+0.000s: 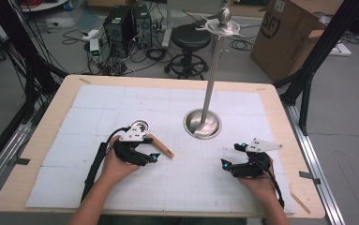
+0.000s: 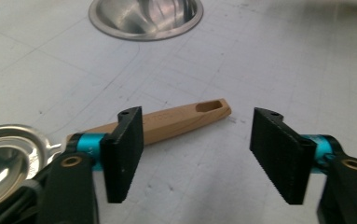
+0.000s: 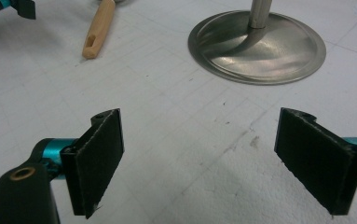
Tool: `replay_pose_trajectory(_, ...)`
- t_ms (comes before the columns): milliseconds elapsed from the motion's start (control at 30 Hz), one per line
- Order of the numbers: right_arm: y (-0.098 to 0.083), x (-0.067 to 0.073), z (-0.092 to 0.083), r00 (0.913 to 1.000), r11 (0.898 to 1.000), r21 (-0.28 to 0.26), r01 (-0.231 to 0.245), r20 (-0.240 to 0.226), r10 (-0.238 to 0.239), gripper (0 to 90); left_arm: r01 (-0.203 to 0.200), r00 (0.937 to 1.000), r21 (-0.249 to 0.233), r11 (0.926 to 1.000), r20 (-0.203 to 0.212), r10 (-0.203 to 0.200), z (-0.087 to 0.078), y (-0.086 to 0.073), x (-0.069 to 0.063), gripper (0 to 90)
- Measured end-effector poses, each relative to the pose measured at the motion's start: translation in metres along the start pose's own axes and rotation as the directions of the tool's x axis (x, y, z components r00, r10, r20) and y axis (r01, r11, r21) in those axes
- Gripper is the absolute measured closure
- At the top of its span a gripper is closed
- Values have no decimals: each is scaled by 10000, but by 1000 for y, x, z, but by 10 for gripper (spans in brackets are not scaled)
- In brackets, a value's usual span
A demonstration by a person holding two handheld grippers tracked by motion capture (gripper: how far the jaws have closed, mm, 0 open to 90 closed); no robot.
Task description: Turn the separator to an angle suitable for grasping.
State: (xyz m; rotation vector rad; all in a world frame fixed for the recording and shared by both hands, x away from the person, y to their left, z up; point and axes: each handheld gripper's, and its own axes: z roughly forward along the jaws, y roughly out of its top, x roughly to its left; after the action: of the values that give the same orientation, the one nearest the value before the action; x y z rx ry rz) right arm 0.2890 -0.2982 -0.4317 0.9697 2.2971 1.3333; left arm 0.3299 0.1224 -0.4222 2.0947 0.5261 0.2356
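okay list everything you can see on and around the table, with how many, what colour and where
ladle: one, steel bowl and wooden handle, lying on the mat at the left gripper
stand: one, steel, round base and tall pole, mat centre
mat: one, white, gridded, covering the table
table: one, light wood
stool: one, black, on the floor behind the table
cardboard box: one, brown, floor at far right
computer towers: two, black, floor at far left
left gripper: one, black, open, over the ladle handle
right gripper: one, black, open, over bare mat
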Motion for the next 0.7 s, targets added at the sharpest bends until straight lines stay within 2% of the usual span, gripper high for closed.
replay_pose_trajectory(33,0,0,0,10000,10000,31,44,8,-44,147,0,10000,0,10000,0,0,0,0,0,291)
replay_pose_trajectory(67,0,0,0,10000,10000,31,44,8,-44,147,-15,10000,-23,10000,78,15,-2,1,1,291)
replay_pose_trajectory(100,0,1,1,10000,10000,53,29,-15,-29,147,-94,9999,-272,9996,126,97,-7,2,2,250)
replay_pose_trajectory(200,0,1,1,10000,10000,44,36,-28,-36,147,-58,9999,-377,9993,106,62,-10,3,4,226)
replay_pose_trajectory(300,0,1,1,10000,10000,39,33,-63,-33,147,-268,9996,-236,9994,-45,267,-13,5,6,206)
replay_pose_trajectory(333,0,1,2,10000,10000,38,36,-51,-36,147,-230,9997,-235,9995,-29,230,-13,6,7,198)
replay_pose_trajectory(433,0,2,3,10000,10000,79,35,-81,-35,148,-547,9983,-147,9984,-184,545,-15,10,7,165)
replay_pose_trajectory(533,0,3,3,9999,9999,80,75,-95,-75,148,-754,9971,-108,9971,-132,753,-16,13,7,146)
replay_pose_trajectory(633,0,2,4,9999,10000,80,35,-142,-34,148,-1089,9940,185,9939,-97,1091,-13,16,7,140)
replay_pose_trajectory(700,0,2,4,9999,9999,80,62,-141,-61,149,-1428,9893,612,9879,-197,1442,-10,19,6,135)
